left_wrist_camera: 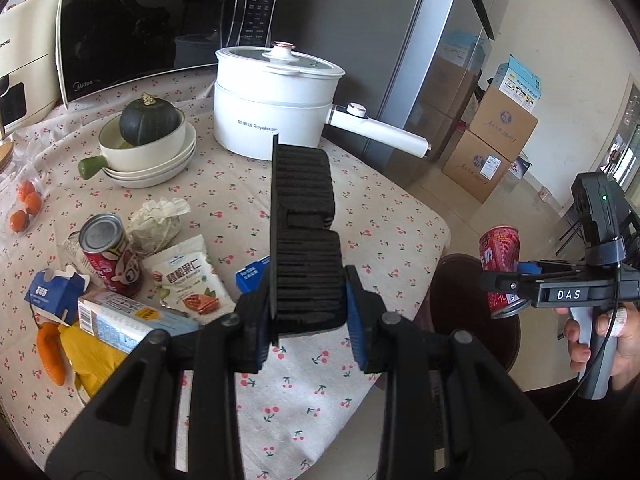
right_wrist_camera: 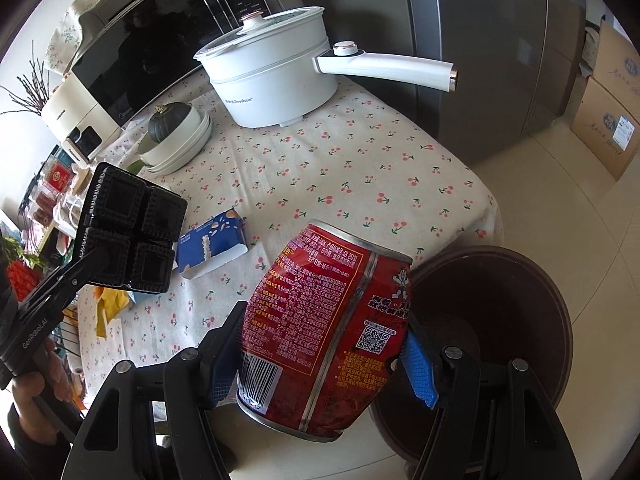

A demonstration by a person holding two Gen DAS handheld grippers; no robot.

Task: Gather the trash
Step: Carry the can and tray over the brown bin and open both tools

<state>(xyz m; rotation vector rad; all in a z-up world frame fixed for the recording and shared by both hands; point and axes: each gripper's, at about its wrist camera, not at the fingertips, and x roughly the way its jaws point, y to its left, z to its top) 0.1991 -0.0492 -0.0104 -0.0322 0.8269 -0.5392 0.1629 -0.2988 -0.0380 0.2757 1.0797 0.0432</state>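
Observation:
My left gripper is shut on a black ribbed plastic tray, which stands on edge above the cherry-print tablecloth. In the right wrist view the same tray shows its four square wells, and the left gripper grips its lower edge. My right gripper is shut on a dented red drink can, tilted at the table's edge beside a dark brown round bin. More trash lies on the table: a second red can, a crumpled tissue, a nut packet and a blue box.
A white electric pot with a long handle stands at the back, a microwave behind it. A bowl holding a dark squash sits at the left. A grey fridge and cardboard boxes stand beyond the table.

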